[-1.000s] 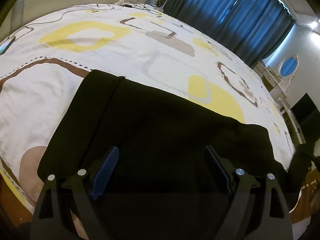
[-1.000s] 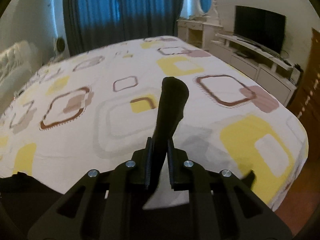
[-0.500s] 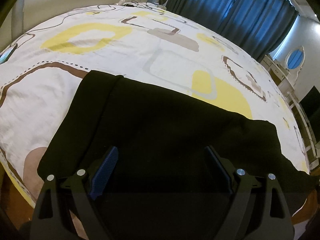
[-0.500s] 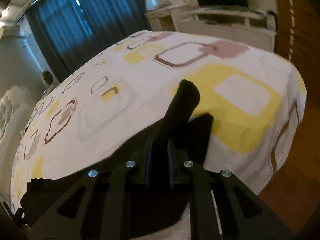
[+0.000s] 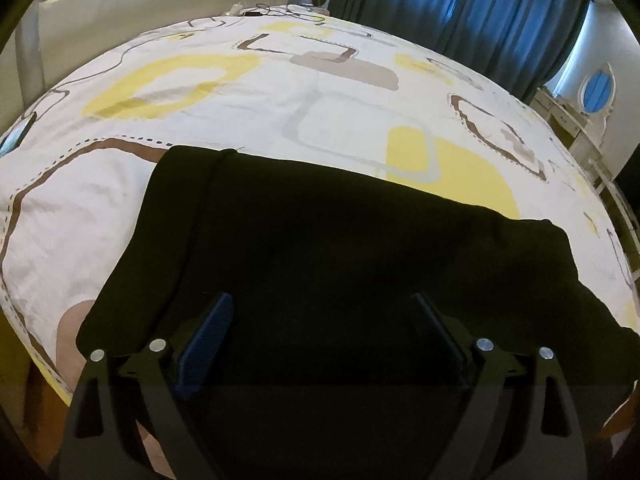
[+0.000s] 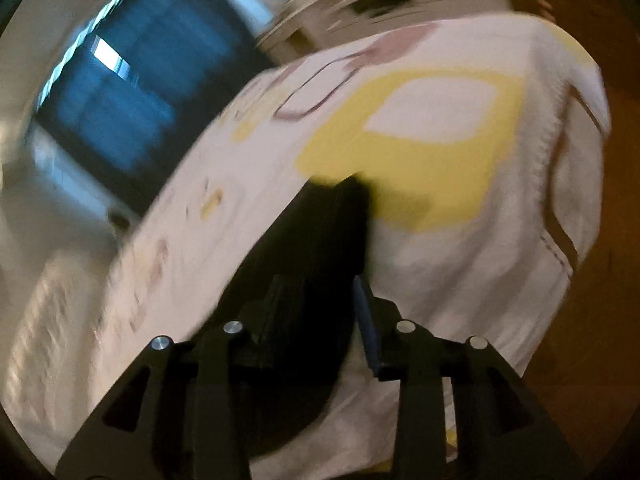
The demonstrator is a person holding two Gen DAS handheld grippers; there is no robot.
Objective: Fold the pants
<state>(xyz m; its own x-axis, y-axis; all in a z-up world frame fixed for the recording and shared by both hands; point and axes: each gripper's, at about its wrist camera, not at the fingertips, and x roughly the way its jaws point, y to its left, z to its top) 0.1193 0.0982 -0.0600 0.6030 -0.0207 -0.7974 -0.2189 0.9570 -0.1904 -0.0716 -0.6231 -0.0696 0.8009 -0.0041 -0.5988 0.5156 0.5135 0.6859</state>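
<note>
The pants [image 5: 340, 248] are matt black cloth, soft and lightly creased, on a bedsheet [image 5: 224, 120] of smooth printed cotton-like fabric. The left gripper [image 5: 322, 336] is matt black plastic with ribbed blue pads [image 5: 208, 332] and shiny metal screws. The headboard [image 5: 160, 8] looks glossy, padded leather.

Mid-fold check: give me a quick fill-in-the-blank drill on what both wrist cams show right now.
1. The pants are ____ in colour.
2. The pants lie on a ____ with a yellow and brown pattern.
3. The left claw stands ____ above the pants, gripping nothing.
4. The right claw is ____ with pants cloth between its fingers.

Missing words: black; bed; open; opening
</note>
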